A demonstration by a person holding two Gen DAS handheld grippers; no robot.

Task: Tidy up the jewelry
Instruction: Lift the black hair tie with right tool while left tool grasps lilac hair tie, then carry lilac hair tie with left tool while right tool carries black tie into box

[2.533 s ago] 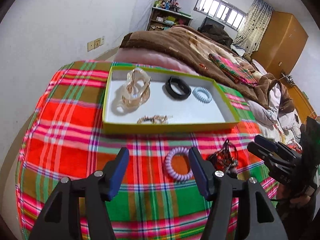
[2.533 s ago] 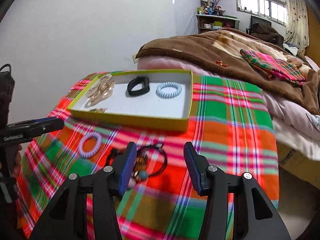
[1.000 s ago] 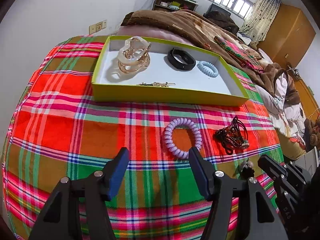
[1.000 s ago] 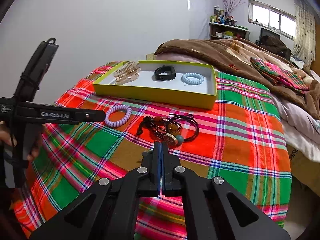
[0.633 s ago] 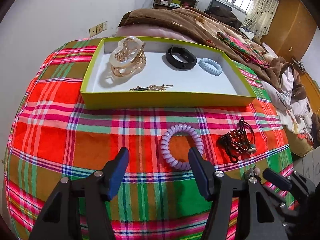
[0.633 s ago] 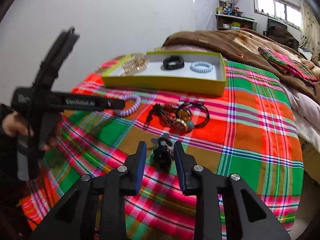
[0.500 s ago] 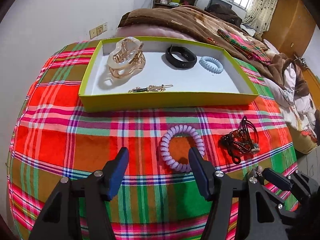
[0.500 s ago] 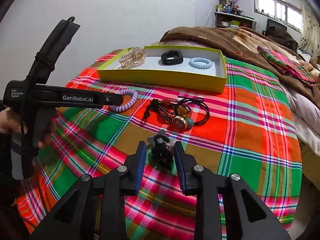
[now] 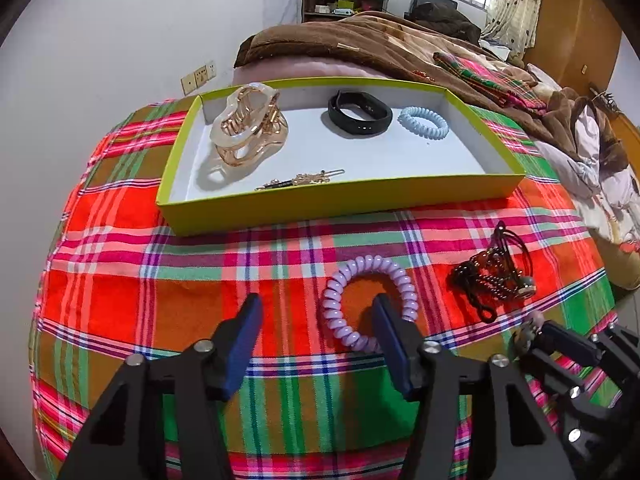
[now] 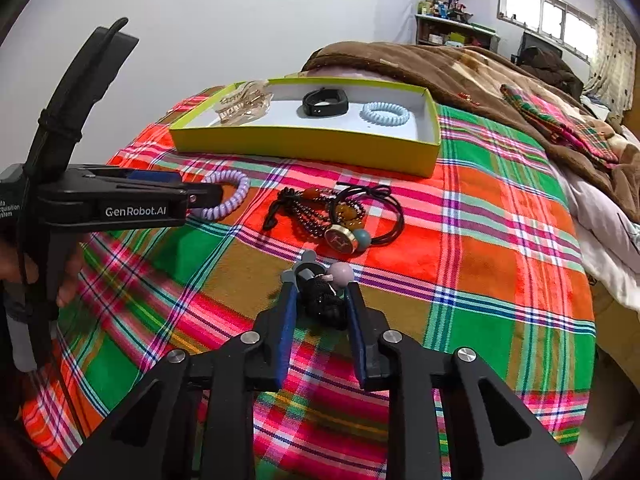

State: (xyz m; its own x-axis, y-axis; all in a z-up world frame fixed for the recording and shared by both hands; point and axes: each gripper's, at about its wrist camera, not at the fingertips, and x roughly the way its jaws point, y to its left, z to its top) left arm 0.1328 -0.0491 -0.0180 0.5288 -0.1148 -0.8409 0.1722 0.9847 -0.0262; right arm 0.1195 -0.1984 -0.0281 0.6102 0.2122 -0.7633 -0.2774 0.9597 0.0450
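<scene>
A yellow-green tray [image 9: 340,200] [image 10: 304,144] holds a beige hair claw [image 9: 248,128], a black band [image 9: 360,112], a light blue coil tie [image 9: 423,122] and a gold clip [image 9: 300,180]. A purple coil hair tie [image 9: 368,300] [image 10: 230,196] lies on the plaid cloth. My left gripper [image 9: 316,320] is open, its right finger inside the purple ring. A dark beaded bracelet bundle [image 9: 492,276] [image 10: 336,216] lies to the right. My right gripper [image 10: 322,300] is shut on a black hair tie with beads [image 10: 324,300], held above the cloth.
The table carries a red, green and pink plaid cloth [image 10: 480,260]. A bed with a brown blanket [image 9: 380,44] stands behind the tray. A white wall [image 9: 120,40] is on the left. The left gripper's body [image 10: 108,200] shows in the right wrist view.
My right gripper went from fully shut to gripping the black beaded hair tie and lifted it. My left gripper moved forward, its right finger now inside the purple coil tie.
</scene>
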